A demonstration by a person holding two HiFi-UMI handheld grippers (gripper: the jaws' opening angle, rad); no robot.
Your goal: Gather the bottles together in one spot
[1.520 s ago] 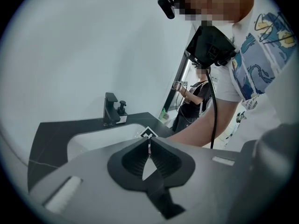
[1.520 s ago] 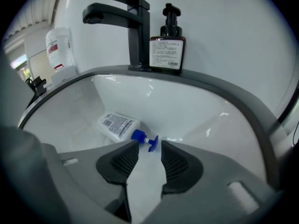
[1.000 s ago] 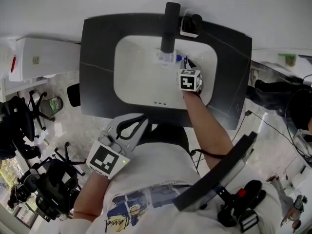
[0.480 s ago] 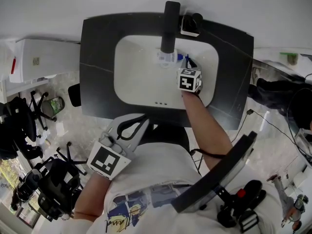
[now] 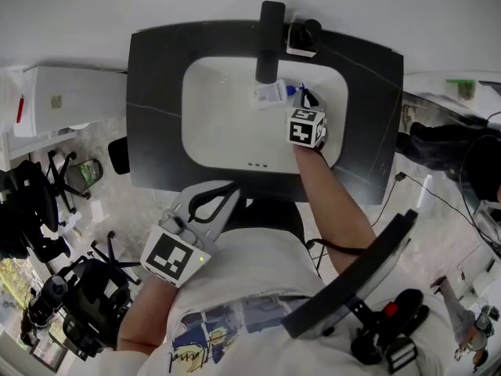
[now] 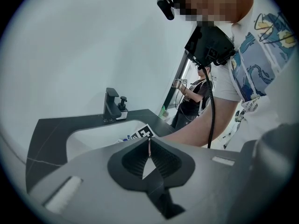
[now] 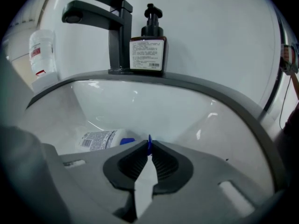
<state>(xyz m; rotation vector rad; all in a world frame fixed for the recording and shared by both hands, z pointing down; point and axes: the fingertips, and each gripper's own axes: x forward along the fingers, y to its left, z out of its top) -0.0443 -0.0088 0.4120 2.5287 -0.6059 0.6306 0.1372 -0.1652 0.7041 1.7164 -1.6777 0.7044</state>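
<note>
- right gripper [image 7: 148,146] jaws closing, narrow, pinching blue tip of bottle [image 7: 99,139]
- bottle lies in sink [image 7: 159,104], lower left of right gripper view
- left gripper [image 6: 149,148] jaws together, empty

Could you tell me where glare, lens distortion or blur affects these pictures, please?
Right gripper view: fisheye bends the counter edge into an arc, glare spots dot the white basin, and the right gripper, jaws closing on a thin blue sliver, looks soft. Left gripper view: dark vignette corners, mosaic patch over a face. Head view: even, soft light; edges curve.
</note>
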